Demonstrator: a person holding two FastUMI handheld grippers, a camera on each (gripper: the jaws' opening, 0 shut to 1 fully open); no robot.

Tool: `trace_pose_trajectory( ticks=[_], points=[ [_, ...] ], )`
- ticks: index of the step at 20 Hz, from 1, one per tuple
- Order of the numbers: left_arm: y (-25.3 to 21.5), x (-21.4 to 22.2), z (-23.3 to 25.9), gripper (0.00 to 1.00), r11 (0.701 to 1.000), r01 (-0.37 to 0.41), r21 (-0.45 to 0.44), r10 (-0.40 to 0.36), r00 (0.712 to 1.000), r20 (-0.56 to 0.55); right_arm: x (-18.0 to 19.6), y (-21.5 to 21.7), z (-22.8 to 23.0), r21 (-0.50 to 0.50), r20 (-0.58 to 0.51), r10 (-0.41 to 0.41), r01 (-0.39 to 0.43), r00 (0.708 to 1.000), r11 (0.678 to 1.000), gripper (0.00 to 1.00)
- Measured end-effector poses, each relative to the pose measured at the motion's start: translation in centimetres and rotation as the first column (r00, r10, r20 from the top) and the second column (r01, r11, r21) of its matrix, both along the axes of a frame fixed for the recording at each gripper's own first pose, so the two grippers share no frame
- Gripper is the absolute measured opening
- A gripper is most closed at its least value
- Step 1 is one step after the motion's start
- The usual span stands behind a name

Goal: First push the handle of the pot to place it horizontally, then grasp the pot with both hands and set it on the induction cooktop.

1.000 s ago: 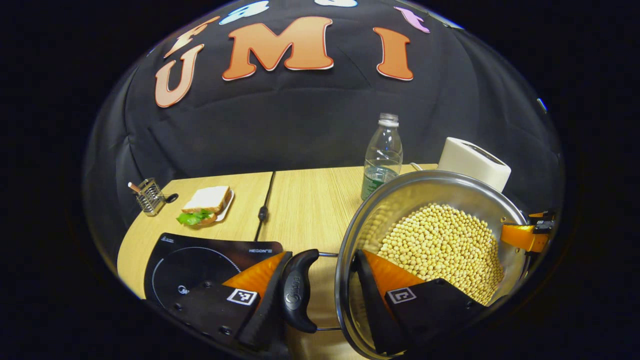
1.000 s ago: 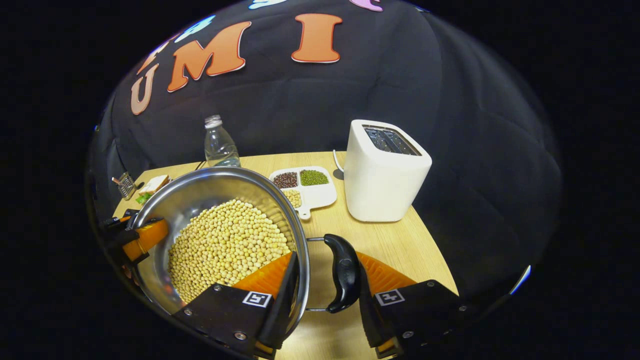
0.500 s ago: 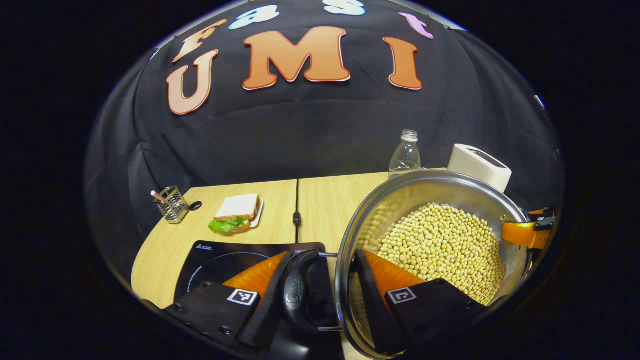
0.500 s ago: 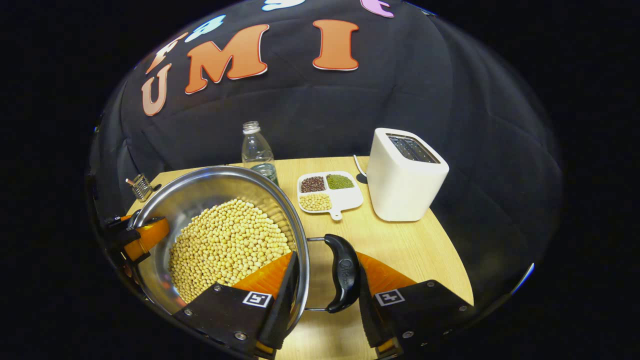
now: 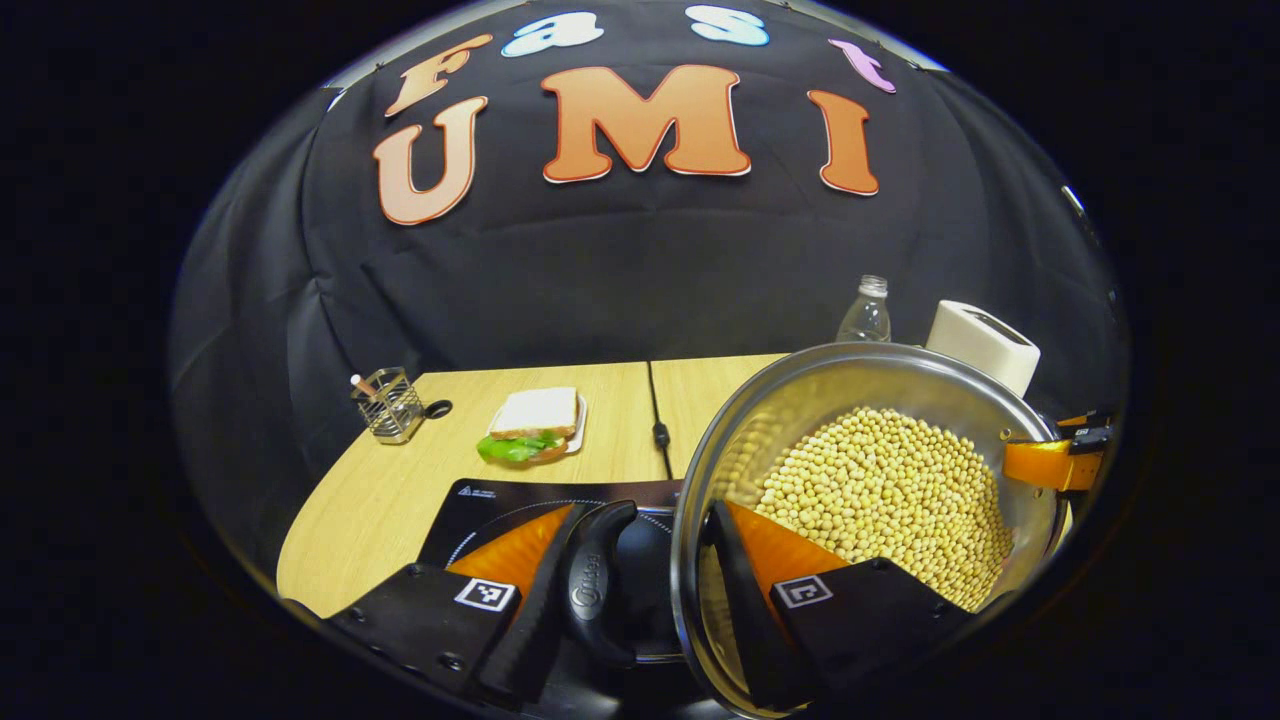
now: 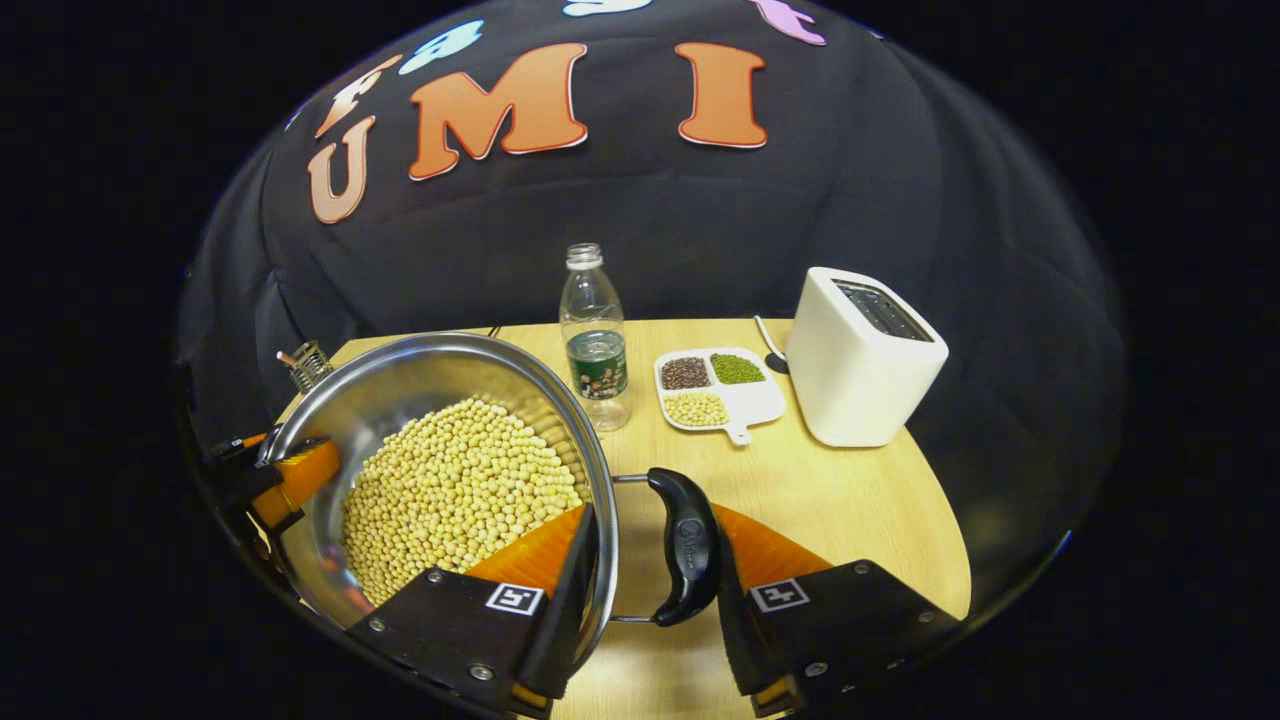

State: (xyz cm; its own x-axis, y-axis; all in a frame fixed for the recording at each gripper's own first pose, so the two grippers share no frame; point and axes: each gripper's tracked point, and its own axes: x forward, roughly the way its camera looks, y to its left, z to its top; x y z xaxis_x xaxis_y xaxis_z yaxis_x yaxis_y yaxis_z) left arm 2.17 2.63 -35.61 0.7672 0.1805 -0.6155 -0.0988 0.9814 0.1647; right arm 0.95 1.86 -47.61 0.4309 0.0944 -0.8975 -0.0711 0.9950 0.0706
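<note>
1. The left hand-held gripper is gripping the round stainless-steel pot full of pale yellow soybeans: one finger is pressing outside the pot's black side handle, the other is sitting inside the rim.
2. The right hand-held gripper is clamping the opposite black handle in the same way, one finger inside the pot and one outside the handle.
3. The pot is hanging above the near edge of the flat black induction cooktop, which is lying on the light wooden worktop.
4. Behind the pot, a clear plastic bottle, a white divided dish of beans and a white toaster are standing on the worktop.
5. Beyond the cooktop, a sandwich on a plate and a wire holder are resting.
</note>
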Motion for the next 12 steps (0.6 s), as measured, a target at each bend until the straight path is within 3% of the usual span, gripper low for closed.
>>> trace_pose_trajectory(
  ticks=[1, 10, 11, 12],
  points=[
    [0.5, -0.1, 0.1, 0.82, 1.000, -0.008, -0.001, 0.008, 1.000, -0.001, 0.2, 0.1, -0.2, 0.002, -0.001, 0.004, -0.004, 1.000, 1.000, 0.60],
    [5.3, -1.8, 2.5, 0.79, 0.998, -0.061, 0.008, 0.061, 0.997, 0.039, 0.6, 0.1, -1.1, 0.031, 0.021, 0.038, -0.039, 0.999, 0.999, 0.61],
    [5.5, -2.0, 2.8, 0.79, 0.998, -0.068, 0.008, 0.067, 0.997, 0.038, 0.8, 0.0, -0.9, 0.025, 0.025, 0.051, -0.052, 0.998, 0.998, 0.56],
    [5.8, -2.4, 3.0, 0.79, 0.997, -0.076, 0.007, 0.075, 0.997, 0.034, 1.1, 0.2, -1.0, 0.029, 0.037, 0.050, -0.051, 0.998, 0.998, 0.61]
  ],
)
